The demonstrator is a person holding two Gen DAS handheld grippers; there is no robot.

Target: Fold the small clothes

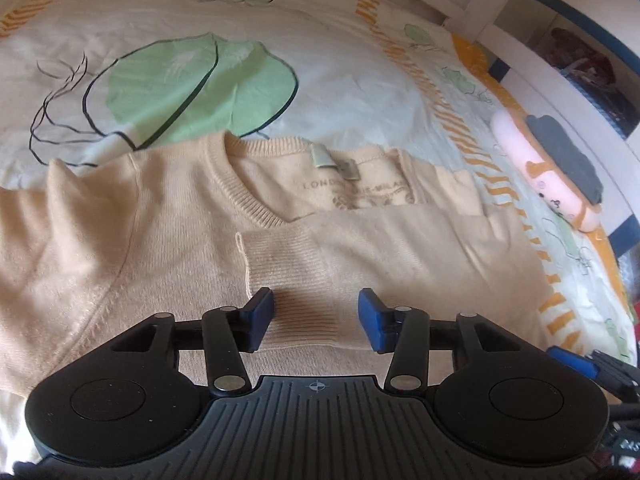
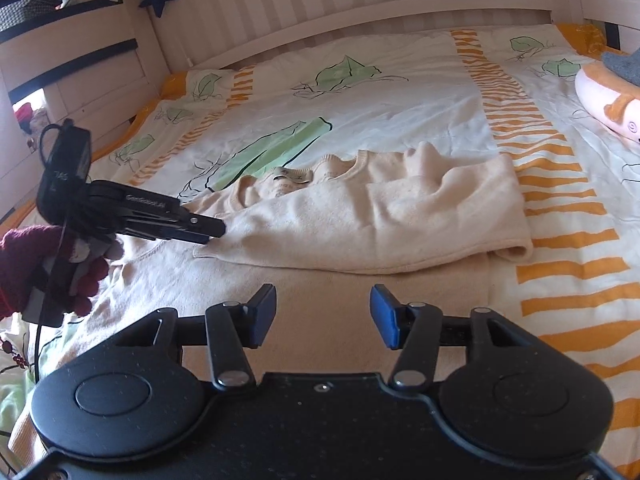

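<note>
My sweater lies flat on the bed, collar toward the headboard, one sleeve folded across the chest. The neck print reads "LONDON", the rest blurred. Left gripper jaws stand apart astride the cuff; right gripper jaws are apart above the hem.

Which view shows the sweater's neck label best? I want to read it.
The left wrist view: the neck label sits close, facing the camera above printed lettering inside the sweater collar. In the right wrist view the label is small, distant and unreadable.
</note>
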